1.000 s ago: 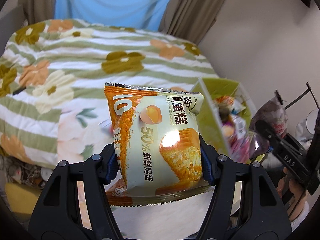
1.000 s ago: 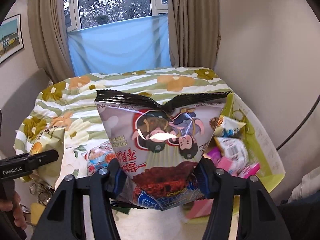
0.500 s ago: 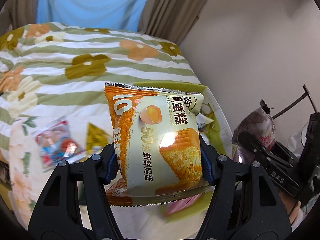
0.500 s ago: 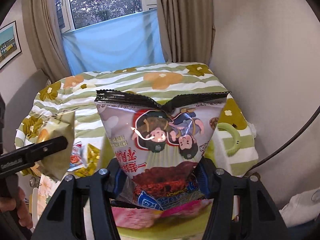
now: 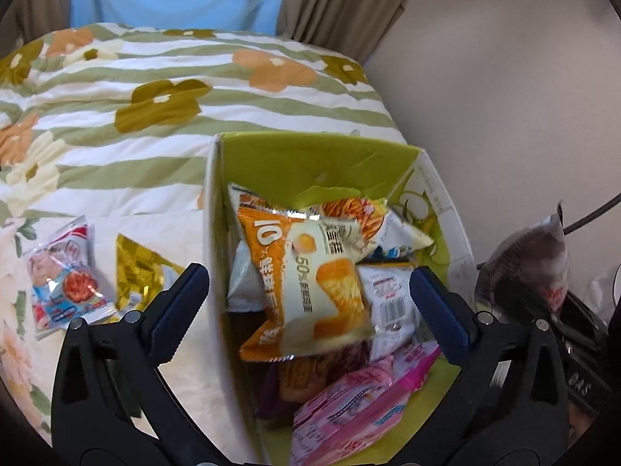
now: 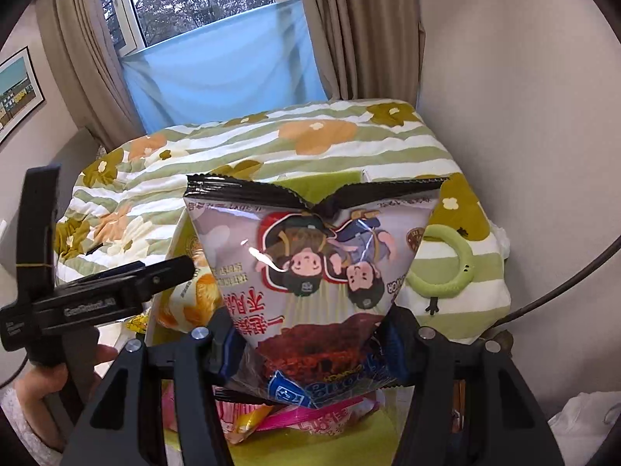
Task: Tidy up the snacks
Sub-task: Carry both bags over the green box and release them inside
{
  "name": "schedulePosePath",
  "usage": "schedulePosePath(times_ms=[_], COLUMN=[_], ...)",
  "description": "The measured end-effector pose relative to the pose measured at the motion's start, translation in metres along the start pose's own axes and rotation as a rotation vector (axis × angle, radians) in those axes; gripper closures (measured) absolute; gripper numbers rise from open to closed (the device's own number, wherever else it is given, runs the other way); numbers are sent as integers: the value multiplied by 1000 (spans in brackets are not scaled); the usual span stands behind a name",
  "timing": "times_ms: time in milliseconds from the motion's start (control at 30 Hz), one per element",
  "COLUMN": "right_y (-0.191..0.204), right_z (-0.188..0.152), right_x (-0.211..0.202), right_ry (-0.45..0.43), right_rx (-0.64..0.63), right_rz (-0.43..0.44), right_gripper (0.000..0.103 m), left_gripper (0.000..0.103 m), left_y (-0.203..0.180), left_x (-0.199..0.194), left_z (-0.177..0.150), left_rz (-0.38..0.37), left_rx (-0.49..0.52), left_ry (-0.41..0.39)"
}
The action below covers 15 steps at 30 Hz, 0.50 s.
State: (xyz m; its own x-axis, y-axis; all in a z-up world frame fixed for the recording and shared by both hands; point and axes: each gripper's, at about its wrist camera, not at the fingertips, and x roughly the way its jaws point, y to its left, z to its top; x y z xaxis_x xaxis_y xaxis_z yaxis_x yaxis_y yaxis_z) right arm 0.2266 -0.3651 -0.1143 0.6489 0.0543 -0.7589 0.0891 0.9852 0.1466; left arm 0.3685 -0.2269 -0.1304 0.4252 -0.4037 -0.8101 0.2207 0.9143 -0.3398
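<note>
The box (image 5: 310, 155) is lime green inside, white outside. The cake pack (image 5: 310, 287) in it is orange and cream with a yellow egg print. At 5 o'clock of it lies a pink pack (image 5: 361, 407); at 3 o'clock, a white pack (image 5: 388, 299) with a barcode. The quilt (image 5: 174, 89) carries green and white stripes with orange and olive flowers. On it at 9 o'clock: a gold pack (image 5: 136, 275) and a red-blue-white pack (image 5: 64, 275). The cartoon pack (image 6: 314, 272) is grey-lilac with a black top seal, dark red and blue base. Gripper pads (image 5: 178, 303) are dark blue. Curtains (image 6: 357, 27) are taupe.
</note>
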Motion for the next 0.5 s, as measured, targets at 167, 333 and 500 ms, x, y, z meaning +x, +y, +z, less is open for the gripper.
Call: schedulePosePath(times_ms=[167, 333, 500], right_y=[-2, 1, 4], right_z=[2, 11, 23], right_x=[2, 2, 16], right_ry=[3, 21, 61], right_rx=[31, 39, 37], right_rz=[9, 26, 60], right_gripper=[49, 48, 48], left_gripper=[1, 1, 1], left_y=[11, 18, 24], left_x=[-25, -48, -58], left_z=[-5, -11, -18], left_rz=[-11, 9, 40], left_rx=[34, 69, 85], left_ry=[-13, -44, -57])
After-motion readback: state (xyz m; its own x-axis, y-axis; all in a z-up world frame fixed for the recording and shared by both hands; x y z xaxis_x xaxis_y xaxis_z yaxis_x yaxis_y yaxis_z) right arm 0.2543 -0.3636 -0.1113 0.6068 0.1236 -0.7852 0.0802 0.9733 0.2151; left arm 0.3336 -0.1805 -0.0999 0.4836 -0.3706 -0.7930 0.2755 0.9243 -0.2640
